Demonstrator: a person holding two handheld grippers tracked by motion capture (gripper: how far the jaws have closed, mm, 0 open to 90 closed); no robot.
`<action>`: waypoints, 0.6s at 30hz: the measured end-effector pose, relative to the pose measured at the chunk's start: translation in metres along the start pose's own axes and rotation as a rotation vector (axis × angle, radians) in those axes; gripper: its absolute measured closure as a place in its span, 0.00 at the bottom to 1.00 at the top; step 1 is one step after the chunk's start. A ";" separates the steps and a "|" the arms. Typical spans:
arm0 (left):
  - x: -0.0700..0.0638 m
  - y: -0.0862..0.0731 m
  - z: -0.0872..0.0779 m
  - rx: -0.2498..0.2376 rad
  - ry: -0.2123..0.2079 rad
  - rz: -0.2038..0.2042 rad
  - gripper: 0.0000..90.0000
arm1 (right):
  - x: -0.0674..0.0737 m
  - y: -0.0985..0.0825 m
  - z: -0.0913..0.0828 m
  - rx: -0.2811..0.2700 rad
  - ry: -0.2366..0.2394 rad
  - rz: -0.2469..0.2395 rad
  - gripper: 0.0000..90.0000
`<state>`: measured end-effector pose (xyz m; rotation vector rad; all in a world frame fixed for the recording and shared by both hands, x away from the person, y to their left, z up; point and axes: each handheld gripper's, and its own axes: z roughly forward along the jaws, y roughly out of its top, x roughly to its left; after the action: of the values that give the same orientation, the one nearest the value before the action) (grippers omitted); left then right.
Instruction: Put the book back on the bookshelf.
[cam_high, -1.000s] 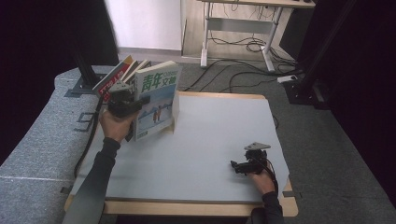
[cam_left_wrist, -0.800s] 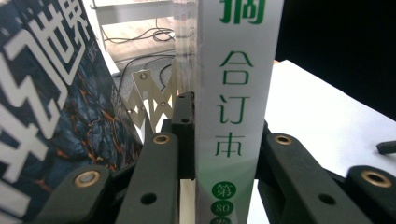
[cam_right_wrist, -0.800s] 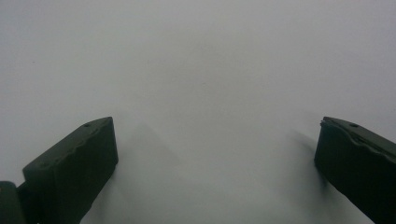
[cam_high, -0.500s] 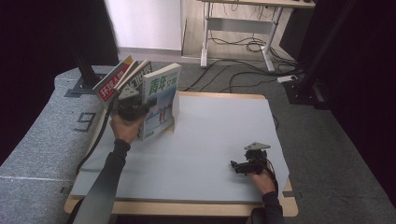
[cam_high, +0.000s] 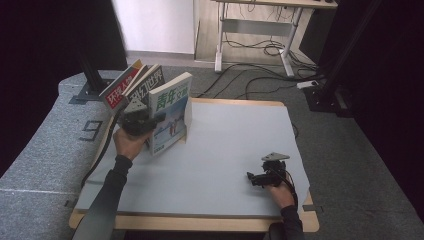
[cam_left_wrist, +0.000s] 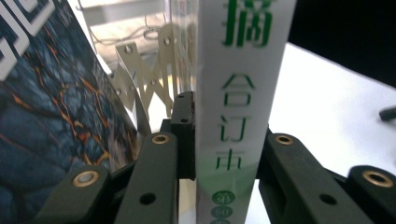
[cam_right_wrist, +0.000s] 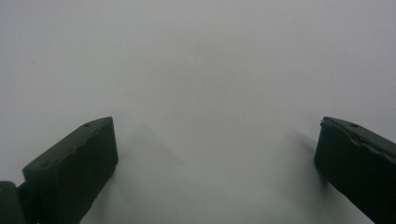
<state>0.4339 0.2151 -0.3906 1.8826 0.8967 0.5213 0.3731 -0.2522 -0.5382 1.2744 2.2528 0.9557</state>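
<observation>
You are clamping the left gripper (cam_high: 150, 121) on the white book (cam_high: 172, 117) at upper left, not yet racked beside the leaning books (cam_high: 131, 86), while your right gripper (cam_high: 254, 178) is lying open and empty at lower right.

left gripper (cam_high: 150, 122) raised at arm's length, jaws clamped; right gripper (cam_high: 251, 177) low, jaws wide apart.

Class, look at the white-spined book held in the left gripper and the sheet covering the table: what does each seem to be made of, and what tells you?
Book: likely paper with a glossy card cover; the printed white spine shows a soft sheen.
Sheet: pale grey, matte, perhaps thin plastic or paper; it lies flat over the wooden table edge and shows no glare.
</observation>
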 end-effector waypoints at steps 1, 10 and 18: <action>0.000 0.000 -0.001 0.014 -0.001 0.002 0.81 | 0.000 0.000 0.000 0.000 0.000 0.000 0.00; -0.001 -0.005 -0.008 0.116 -0.026 -0.003 0.81 | 0.000 0.000 0.000 0.001 0.000 0.001 0.00; 0.001 -0.012 -0.010 0.137 -0.045 -0.025 0.81 | 0.000 0.000 0.000 0.001 0.001 0.001 0.00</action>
<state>0.4230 0.2247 -0.3963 1.9962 0.9456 0.4090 0.3730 -0.2521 -0.5382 1.2758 2.2533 0.9559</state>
